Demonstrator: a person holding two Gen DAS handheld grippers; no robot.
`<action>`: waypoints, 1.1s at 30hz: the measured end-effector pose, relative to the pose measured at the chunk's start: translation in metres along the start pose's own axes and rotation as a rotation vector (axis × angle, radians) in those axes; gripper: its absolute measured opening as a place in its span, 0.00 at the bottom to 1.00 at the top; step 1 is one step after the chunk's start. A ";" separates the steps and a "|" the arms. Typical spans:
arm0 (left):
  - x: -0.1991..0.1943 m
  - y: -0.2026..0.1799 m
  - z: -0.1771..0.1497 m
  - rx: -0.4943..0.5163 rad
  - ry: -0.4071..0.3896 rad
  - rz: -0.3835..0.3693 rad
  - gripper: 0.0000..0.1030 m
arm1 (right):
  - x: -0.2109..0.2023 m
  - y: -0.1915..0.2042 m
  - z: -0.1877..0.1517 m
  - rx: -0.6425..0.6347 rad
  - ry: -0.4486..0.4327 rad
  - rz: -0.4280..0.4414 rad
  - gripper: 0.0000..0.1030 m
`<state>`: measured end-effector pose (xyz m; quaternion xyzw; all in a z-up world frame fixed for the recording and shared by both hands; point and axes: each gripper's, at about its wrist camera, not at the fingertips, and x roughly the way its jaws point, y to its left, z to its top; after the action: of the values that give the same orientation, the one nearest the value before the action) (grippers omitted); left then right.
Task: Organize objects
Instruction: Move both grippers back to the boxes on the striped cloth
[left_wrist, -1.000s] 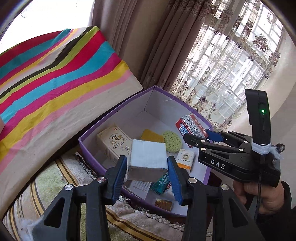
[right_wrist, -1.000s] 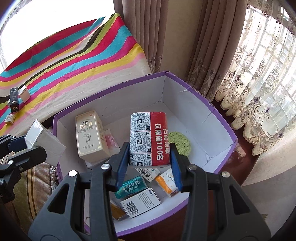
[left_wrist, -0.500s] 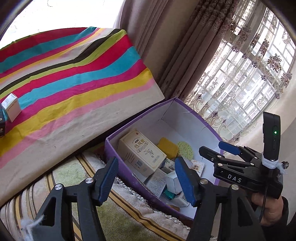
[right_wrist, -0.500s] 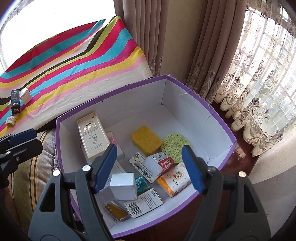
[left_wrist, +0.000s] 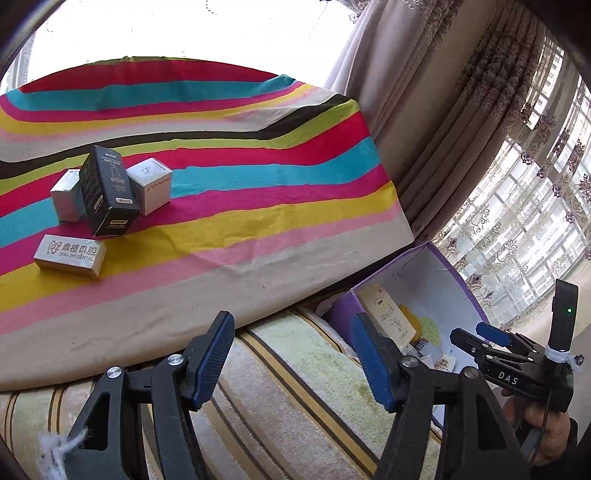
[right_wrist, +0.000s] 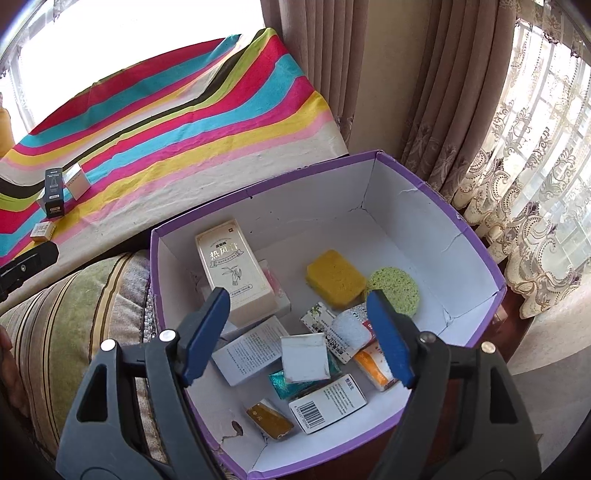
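Observation:
A purple box (right_wrist: 476, 236) with a white inside holds several small packages, a yellow sponge (right_wrist: 334, 278), a green round sponge (right_wrist: 397, 286) and a tall cream carton (right_wrist: 236, 269). My right gripper (right_wrist: 299, 338) is open and empty above the box; it also shows in the left wrist view (left_wrist: 480, 334). My left gripper (left_wrist: 291, 360) is open and empty over a striped cushion (left_wrist: 295, 398), turned toward the striped cloth (left_wrist: 221, 192). On the cloth stand a black box (left_wrist: 107, 192), a white box (left_wrist: 151, 184), a silver box (left_wrist: 68, 195) and a flat dental box (left_wrist: 70, 254).
The purple box (left_wrist: 439, 288) sits right of the cushion, below the cloth-covered surface. Brown curtains (right_wrist: 332, 66) and lace curtains (right_wrist: 535, 184) hang behind and to the right. The left gripper's tip shows at the left edge of the right wrist view (right_wrist: 26, 266).
Both grippers opened and dropped their packages into the purple box. My left gripper then swung left, away from the box toward the cloth and its boxes. The right gripper stayed over the box.

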<state>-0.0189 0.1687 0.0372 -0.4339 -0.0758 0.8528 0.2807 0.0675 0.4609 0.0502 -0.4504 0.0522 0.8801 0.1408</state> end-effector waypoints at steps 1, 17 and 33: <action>-0.003 0.008 0.000 -0.018 -0.005 0.009 0.66 | 0.001 0.004 0.000 -0.010 0.002 0.002 0.77; -0.039 0.097 0.002 -0.171 -0.071 0.162 0.81 | 0.001 0.073 0.013 -0.095 -0.007 0.134 0.77; -0.022 0.131 0.031 -0.026 -0.004 0.258 1.00 | 0.009 0.159 0.047 -0.193 -0.020 0.351 0.80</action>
<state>-0.0870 0.0510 0.0224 -0.4417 -0.0310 0.8817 0.1628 -0.0210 0.3215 0.0652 -0.4371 0.0437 0.8965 -0.0582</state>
